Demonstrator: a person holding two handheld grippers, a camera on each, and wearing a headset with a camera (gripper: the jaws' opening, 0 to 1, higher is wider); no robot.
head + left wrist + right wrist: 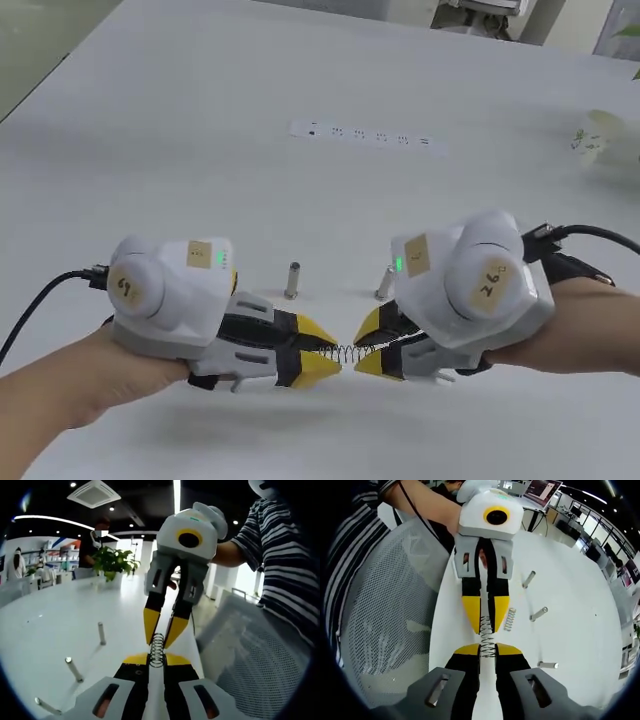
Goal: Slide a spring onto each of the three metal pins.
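On white table [200, 100] — pins [292, 280], power strip [367, 136]

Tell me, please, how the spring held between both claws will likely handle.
The spring is a thin open wire coil, so probably light and bendy. Gripped at each end by left claw and right claw, it may flick away if one releases.

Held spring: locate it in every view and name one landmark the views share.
Head view: spring low centre, bridging left tool and right tool.
Left gripper view: spring low centre, above that view's own tips.
Right gripper view: spring centre, running up from its own tips.
Shared landmark: the pins, at left in the left gripper view, at right in the right.
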